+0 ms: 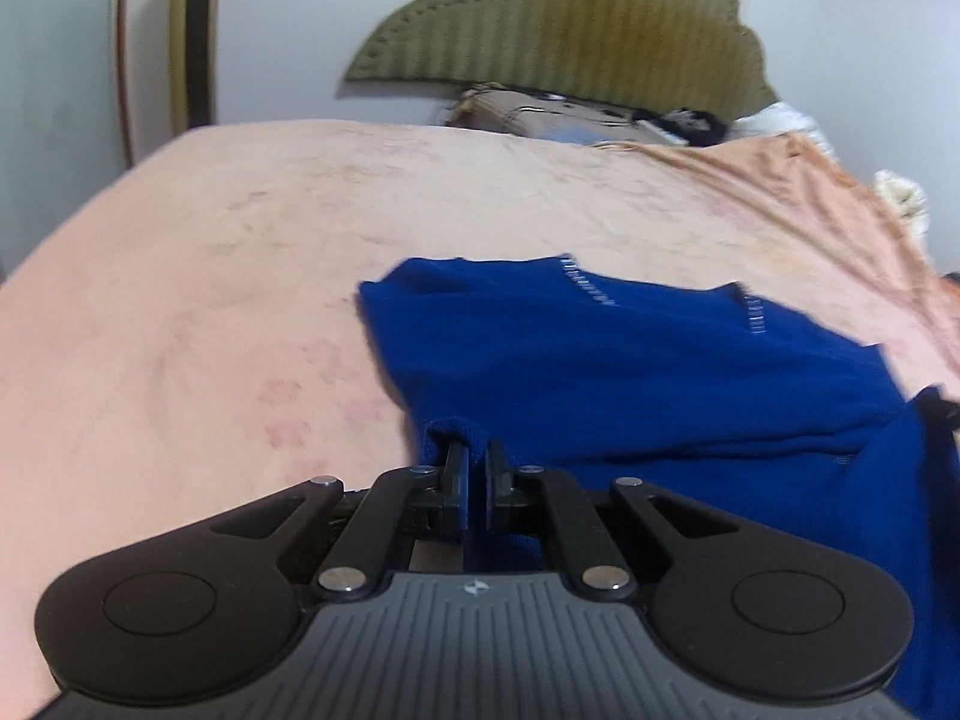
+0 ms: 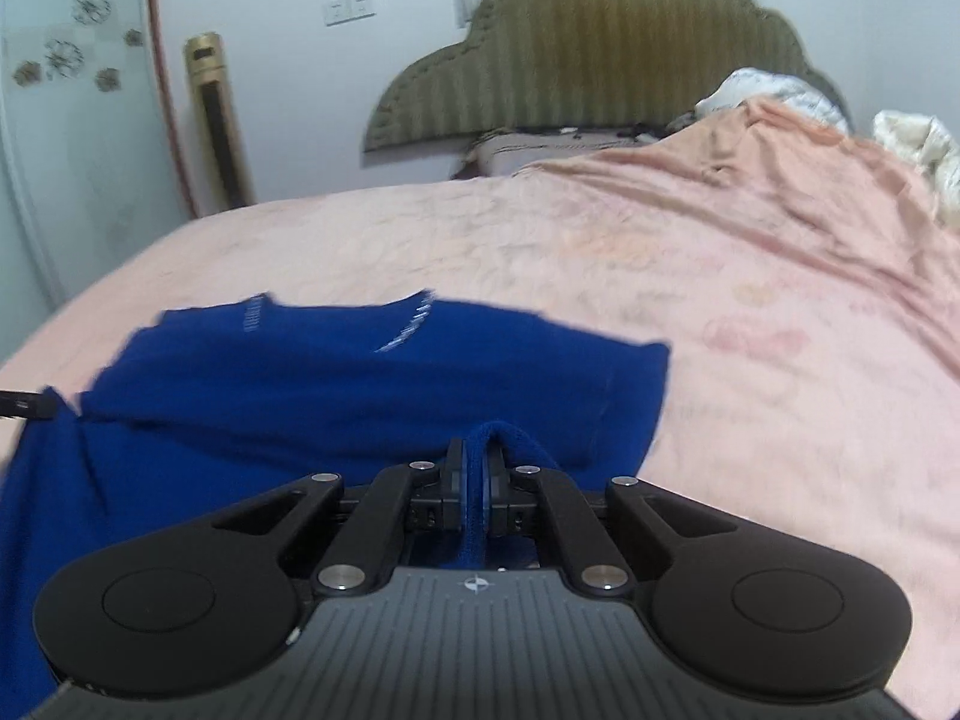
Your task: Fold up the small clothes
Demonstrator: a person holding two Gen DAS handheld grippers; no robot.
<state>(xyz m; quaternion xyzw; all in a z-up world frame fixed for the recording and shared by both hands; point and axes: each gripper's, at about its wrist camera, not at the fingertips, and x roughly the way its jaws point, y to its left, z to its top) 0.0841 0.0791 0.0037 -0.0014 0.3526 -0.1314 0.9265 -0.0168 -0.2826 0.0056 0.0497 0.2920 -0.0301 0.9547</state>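
A royal-blue knitted garment (image 1: 630,372) with small white stitched marks lies on the pink bed cover. My left gripper (image 1: 477,459) is shut on the garment's near left edge, and a fold of blue cloth runs between its pads. The same blue garment (image 2: 336,384) spreads to the left in the right wrist view. My right gripper (image 2: 477,459) is shut on its near right edge, with a ridge of blue knit pinched between the fingers. The near edge is lifted off the bed at both grips. The other gripper's black tip (image 2: 27,405) shows at the left border.
The pink bed cover (image 1: 240,276) stretches wide around the garment. An olive padded headboard (image 1: 576,30) stands at the far end, with pillows and rumpled bedding (image 2: 780,93) at the far right. A gold column unit (image 2: 219,120) stands by the wall at the left.
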